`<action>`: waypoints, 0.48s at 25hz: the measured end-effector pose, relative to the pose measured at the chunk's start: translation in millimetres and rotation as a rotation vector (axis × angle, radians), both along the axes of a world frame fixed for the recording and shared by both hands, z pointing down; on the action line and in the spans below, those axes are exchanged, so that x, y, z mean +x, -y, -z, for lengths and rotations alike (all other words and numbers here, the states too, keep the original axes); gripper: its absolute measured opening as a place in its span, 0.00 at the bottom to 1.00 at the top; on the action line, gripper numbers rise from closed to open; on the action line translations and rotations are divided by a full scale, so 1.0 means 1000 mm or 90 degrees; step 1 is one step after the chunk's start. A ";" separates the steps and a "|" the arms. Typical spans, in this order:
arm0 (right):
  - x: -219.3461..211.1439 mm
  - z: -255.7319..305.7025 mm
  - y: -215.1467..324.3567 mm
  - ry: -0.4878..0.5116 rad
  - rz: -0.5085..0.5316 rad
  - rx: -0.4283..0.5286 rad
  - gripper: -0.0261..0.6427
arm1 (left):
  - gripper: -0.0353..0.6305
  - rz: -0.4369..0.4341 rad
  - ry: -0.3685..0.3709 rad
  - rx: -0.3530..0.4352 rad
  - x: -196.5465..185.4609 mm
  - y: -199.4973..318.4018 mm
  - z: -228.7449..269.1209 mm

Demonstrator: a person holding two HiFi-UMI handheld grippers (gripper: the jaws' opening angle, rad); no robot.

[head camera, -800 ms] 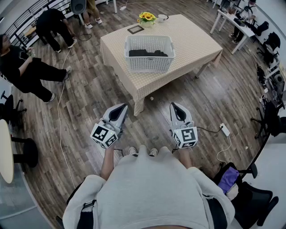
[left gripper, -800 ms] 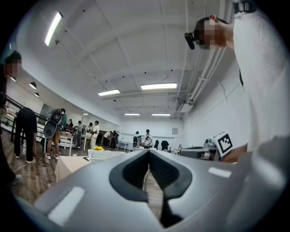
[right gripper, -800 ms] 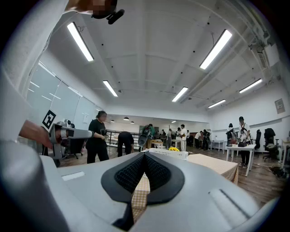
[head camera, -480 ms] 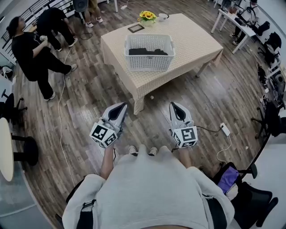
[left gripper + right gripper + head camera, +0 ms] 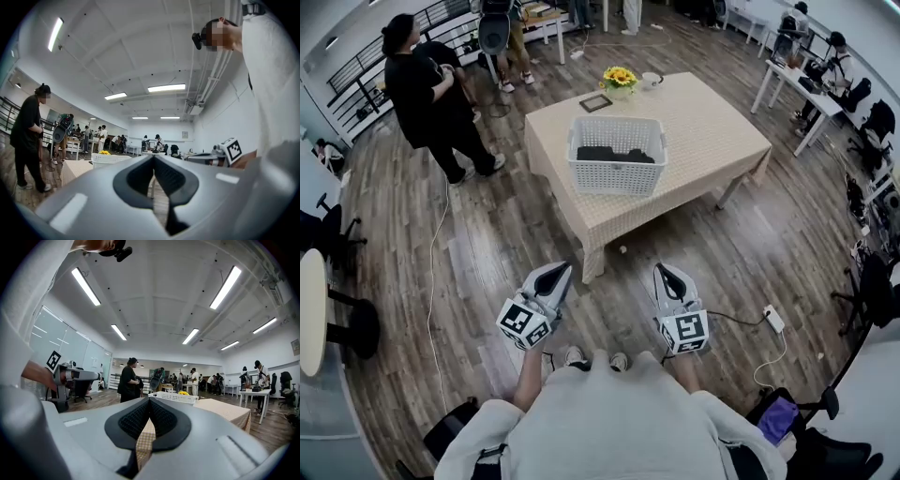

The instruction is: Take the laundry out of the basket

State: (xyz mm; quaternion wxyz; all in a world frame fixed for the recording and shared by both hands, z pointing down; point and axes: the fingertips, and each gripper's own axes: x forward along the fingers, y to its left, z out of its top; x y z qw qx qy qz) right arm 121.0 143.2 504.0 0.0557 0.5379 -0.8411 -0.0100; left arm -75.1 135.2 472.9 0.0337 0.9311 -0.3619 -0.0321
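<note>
Jaws together on left gripper (image 5: 562, 269) and right gripper (image 5: 662, 270) — both level.

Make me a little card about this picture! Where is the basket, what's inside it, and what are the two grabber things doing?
basket: white basket, on the checked table
inside it: dark laundry, not taken out yet
left gripper: fingers together, holding nothing, over the floor short of the table
right gripper: fingers together, holding nothing, beside the left one
also on the table: yellow flowers, cup
nearby: person in black, standing left of the table
</note>
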 end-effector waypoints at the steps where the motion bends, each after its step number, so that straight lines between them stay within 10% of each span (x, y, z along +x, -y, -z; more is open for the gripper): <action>1: 0.002 -0.001 0.000 -0.004 0.007 0.000 0.04 | 0.06 0.005 0.001 0.001 0.003 -0.001 0.000; 12: 0.007 -0.006 -0.004 0.000 0.061 0.005 0.04 | 0.06 0.032 0.014 0.002 0.025 -0.016 -0.001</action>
